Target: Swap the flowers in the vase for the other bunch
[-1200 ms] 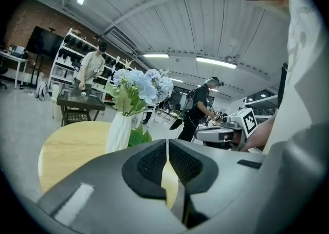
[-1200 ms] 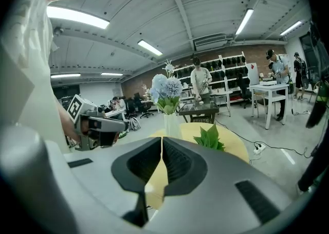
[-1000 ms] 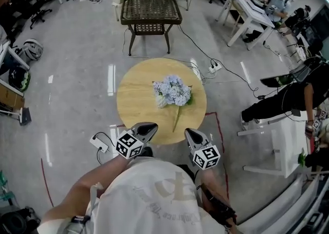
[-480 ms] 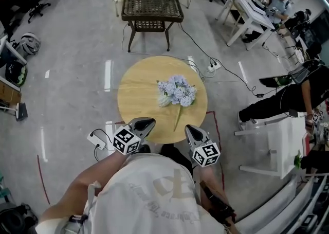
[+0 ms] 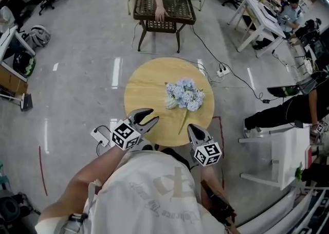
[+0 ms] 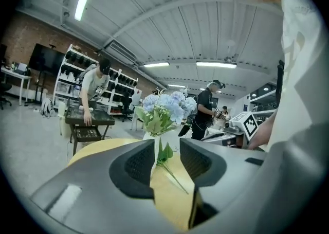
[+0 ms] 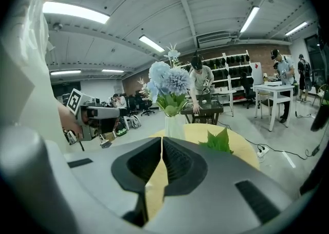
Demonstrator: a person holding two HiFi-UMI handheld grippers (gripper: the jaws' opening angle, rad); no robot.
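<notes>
Since a second ago my left tool [image 5: 147,118] has gone from closed to opening with nothing between its jaws, my right tool [image 5: 195,128] sits closed and empty, both at the round desk's [image 5: 144,89] near edge, with the blue flowers [image 5: 186,94] in their white vase [image 7: 174,125] beyond.

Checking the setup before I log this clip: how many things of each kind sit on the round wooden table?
Vase: 1
Flower bunches: 2 (bunch in the vase, loose bunch lying beside it)
Total: 3
</notes>
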